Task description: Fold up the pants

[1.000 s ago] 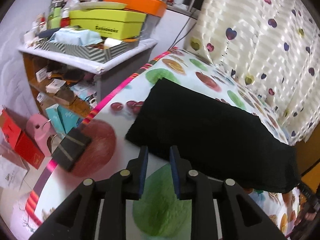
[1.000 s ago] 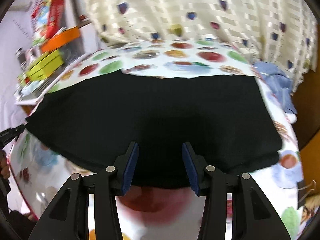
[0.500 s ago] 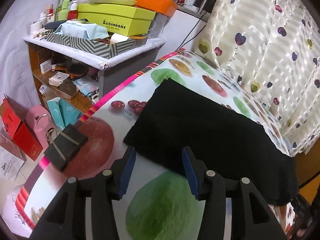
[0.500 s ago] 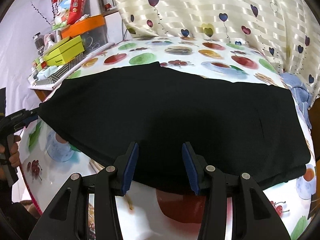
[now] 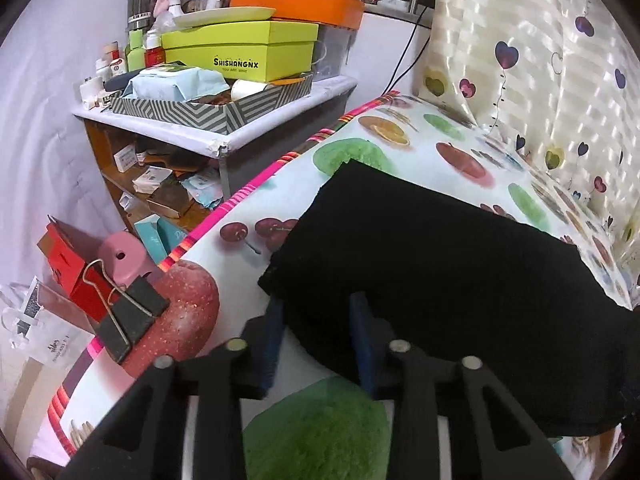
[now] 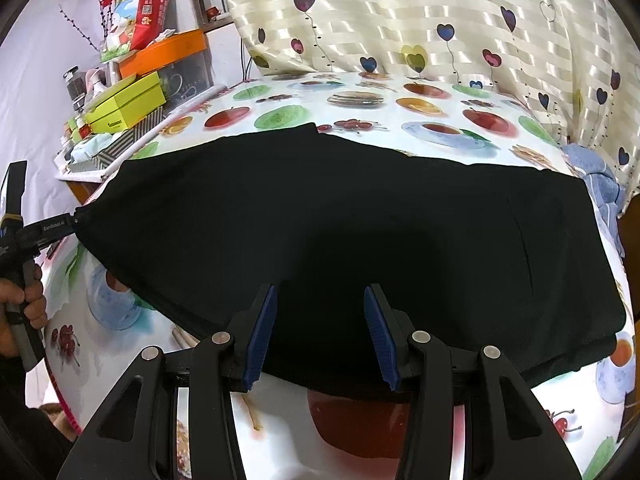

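Black pants [image 6: 340,216] lie spread flat across a table with a fruit-print cloth [image 6: 432,120]. In the left wrist view the pants [image 5: 460,264] reach from the middle to the right, and their near left corner lies between the fingers of my left gripper [image 5: 316,316], which is open around it. My right gripper [image 6: 320,320] is open, its blue pads over the near edge of the pants at the middle. The left gripper also shows at the left end of the pants in the right wrist view [image 6: 76,216].
A black binder clip [image 5: 128,316] clamps the cloth at the table's left edge. A cluttered shelf [image 5: 224,116] with boxes stands just left of the table. A heart-print curtain [image 6: 440,20] hangs behind. A blue cloth [image 6: 600,188] lies at the far right.
My left gripper opened wide and moved forward, so the pants' corner now sits between its fingers. The right gripper stayed open and drew back and up a little.
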